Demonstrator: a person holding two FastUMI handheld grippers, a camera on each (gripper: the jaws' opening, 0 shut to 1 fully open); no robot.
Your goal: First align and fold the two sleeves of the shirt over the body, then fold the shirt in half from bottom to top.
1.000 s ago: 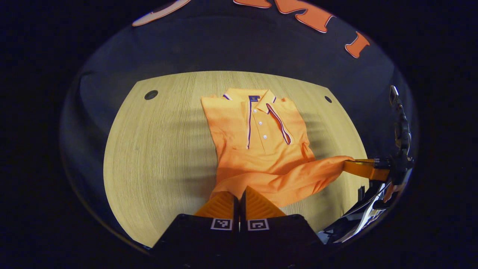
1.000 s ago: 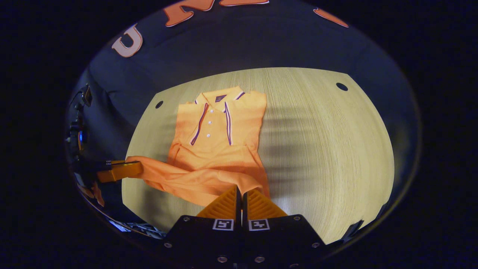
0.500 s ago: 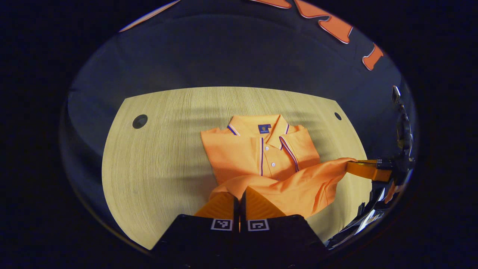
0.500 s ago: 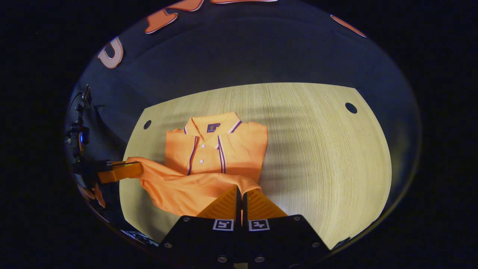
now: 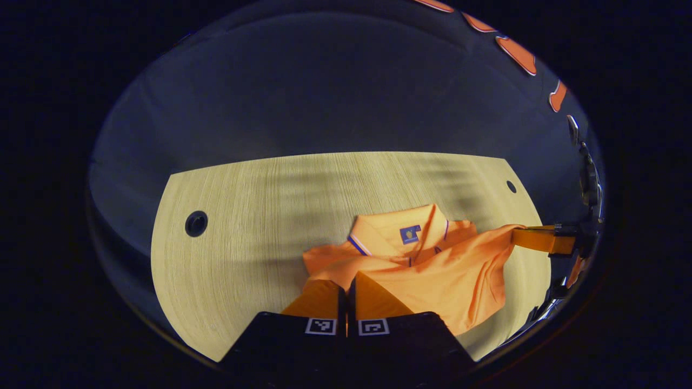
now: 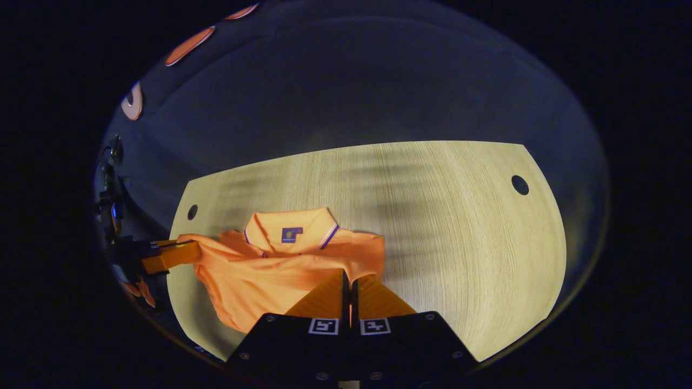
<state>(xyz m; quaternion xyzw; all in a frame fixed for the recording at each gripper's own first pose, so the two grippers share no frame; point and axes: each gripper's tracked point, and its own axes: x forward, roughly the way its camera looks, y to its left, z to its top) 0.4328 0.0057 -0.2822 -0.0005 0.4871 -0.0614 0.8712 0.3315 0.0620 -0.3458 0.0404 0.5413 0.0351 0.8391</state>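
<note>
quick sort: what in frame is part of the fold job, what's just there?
In the job:
- orange polo shirt, hem carried up toward the collar
- left gripper, shut on the hem
- right gripper, shut on the hem

Just there:
- wooden table
- round holes in the tabletop

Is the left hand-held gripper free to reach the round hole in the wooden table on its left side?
Probably not yet. The left hand-held gripper is shut on the orange polo shirt hem; the wooden table toward the round hole looks bare.
</note>
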